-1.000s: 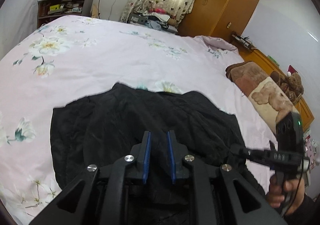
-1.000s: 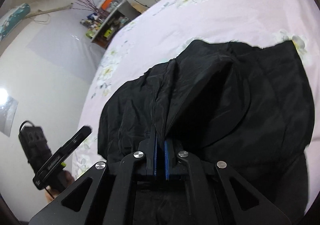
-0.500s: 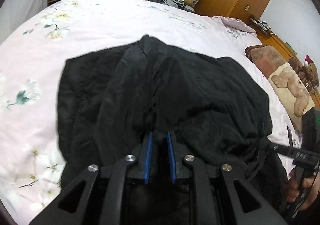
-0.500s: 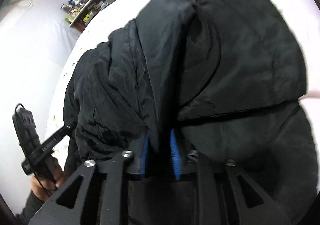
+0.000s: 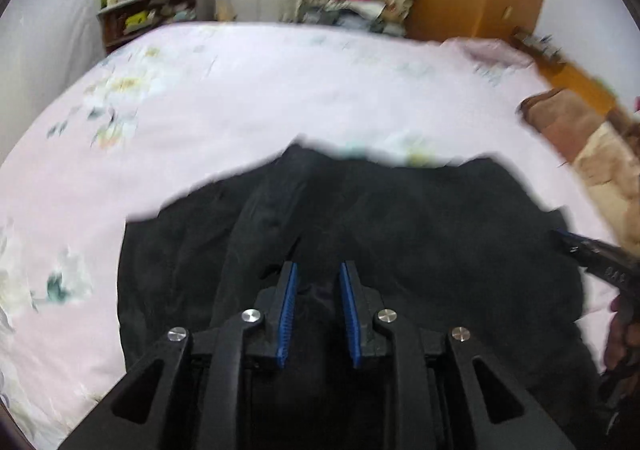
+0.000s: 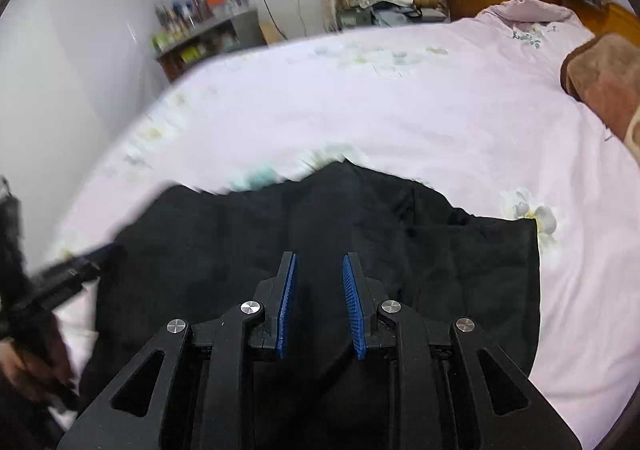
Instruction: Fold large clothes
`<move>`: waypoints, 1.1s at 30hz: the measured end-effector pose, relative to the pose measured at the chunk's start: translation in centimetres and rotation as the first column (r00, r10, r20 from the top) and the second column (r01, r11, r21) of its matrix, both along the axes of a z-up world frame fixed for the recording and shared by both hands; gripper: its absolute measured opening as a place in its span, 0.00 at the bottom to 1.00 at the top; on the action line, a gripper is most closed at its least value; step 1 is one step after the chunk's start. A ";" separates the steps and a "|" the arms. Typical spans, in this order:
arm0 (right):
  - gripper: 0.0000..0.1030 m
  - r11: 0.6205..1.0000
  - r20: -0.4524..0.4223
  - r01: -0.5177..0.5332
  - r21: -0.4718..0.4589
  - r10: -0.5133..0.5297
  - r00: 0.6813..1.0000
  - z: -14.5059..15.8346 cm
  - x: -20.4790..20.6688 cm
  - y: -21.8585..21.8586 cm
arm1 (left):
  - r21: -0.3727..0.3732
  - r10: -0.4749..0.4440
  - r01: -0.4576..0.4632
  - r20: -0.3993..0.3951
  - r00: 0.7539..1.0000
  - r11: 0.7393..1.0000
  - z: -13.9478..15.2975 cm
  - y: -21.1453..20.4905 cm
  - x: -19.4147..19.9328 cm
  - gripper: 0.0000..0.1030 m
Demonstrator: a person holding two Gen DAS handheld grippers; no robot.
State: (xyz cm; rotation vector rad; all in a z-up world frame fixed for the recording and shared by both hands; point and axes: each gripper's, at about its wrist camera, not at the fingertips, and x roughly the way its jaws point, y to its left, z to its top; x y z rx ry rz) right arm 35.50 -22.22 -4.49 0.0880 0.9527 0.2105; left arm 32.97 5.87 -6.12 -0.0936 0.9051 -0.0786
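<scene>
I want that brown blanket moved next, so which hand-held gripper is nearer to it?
Right. The right hand-held gripper is over the black garment's side toward the brown blanket; the left hand-held gripper is over the far side.

The black garment (image 5: 360, 218) I'm working on lies bunched on the pink floral bedspread (image 5: 240, 98), near its close edge. It is dark, slightly shiny and creased, with a raised ridge up its middle. Blur hides whether it's a jacket.
</scene>
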 end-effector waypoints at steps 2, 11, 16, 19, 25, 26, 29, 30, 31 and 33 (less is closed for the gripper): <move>0.21 1.000 -0.026 0.012 0.010 -0.012 1.000 -1.6 0.4 -0.4 | -0.008 -0.006 0.006 0.015 1.000 1.000 -1.3 0.4 -0.8 0.19; 0.21 0.999 -0.012 0.039 0.017 -0.039 0.999 -2.1 0.0 -0.8 | -0.041 -0.001 0.002 0.024 1.000 0.999 -0.7 0.7 -2.2 0.18; 0.23 0.996 0.141 -0.017 0.092 0.004 0.990 4.0 -4.8 0.3 | -0.119 -0.041 0.057 0.134 0.990 0.991 3.7 0.6 -6.3 0.18; 0.23 0.988 0.142 -0.108 0.113 0.092 0.986 3.9 -6.8 2.3 | -0.165 -0.111 0.129 0.114 0.987 0.978 2.7 -1.0 -7.8 0.21; 0.22 0.989 -0.035 -0.144 0.035 0.146 0.989 -3.9 -7.8 4.4 | -0.130 -0.134 0.132 -0.004 0.991 0.983 -3.2 -2.0 -9.1 0.21; 0.22 0.990 -0.044 -0.136 0.049 0.138 0.989 -4.7 -8.0 4.2 | -0.126 -0.131 0.129 -0.006 0.991 0.984 -3.3 -2.0 -9.2 0.21; 0.22 0.991 -0.068 -0.131 0.033 0.133 0.989 -5.9 -8.0 4.3 | -0.068 -0.138 0.138 0.000 0.990 0.988 -3.7 -2.9 -9.1 0.21; 0.22 0.991 -0.074 -0.129 0.029 0.131 0.989 -6.3 -7.8 4.4 | -0.061 -0.135 0.135 0.000 0.991 0.989 -4.0 -3.0 -9.0 0.21; 0.22 0.991 -0.075 -0.127 0.029 0.129 0.989 -6.6 -7.6 4.4 | -0.066 -0.127 0.127 -0.006 0.992 0.990 -4.0 -3.0 -8.8 0.21; 0.22 0.993 -0.085 -0.117 0.033 0.120 0.989 -6.3 -7.4 4.3 | -0.069 -0.114 0.112 -0.022 0.993 0.991 -3.1 -3.0 -8.9 0.21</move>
